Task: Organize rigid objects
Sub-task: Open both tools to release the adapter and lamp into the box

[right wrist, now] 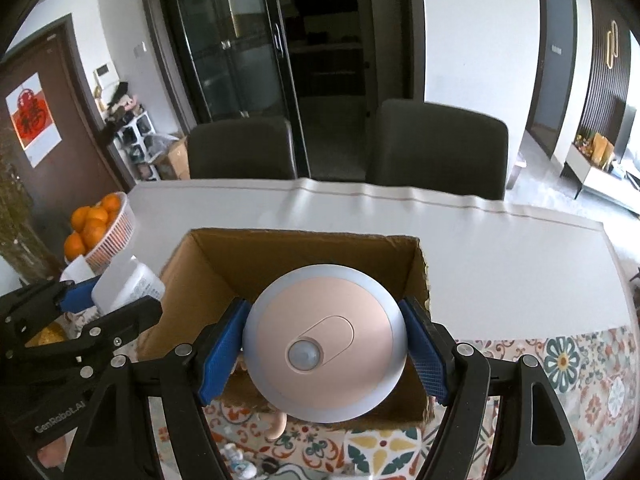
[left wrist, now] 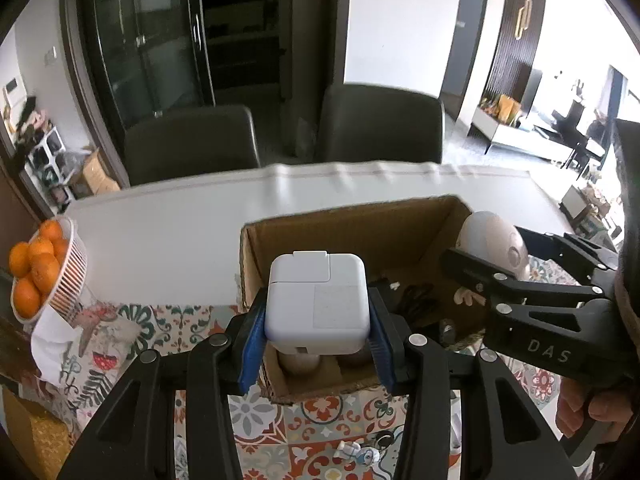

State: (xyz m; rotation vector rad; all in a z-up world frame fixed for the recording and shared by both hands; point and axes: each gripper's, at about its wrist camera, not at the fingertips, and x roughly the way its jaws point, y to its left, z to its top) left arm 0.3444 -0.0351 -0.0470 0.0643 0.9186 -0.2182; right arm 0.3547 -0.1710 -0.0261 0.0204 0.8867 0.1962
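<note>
While both tongs hang over the cardboard box (right wrist: 208,264), each grips one item. The left gripper (left wrist: 318,320) is clamped on a white charger (left wrist: 318,300), held above the box's near-left part. The right gripper (right wrist: 324,344) is closed on a round pink sensor light (right wrist: 325,342), held above the box's opening. The box stands on a table (right wrist: 500,264) with a patterned cloth (right wrist: 580,372); a basket of oranges (left wrist: 44,272) sits well to the left.

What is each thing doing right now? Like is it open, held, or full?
White charger: held in the left gripper jaws, over the box.
Round sensor light: held in the right gripper jaws, over the box.
Cardboard box: open on top, a few things inside.
Basket: full of oranges.
</note>
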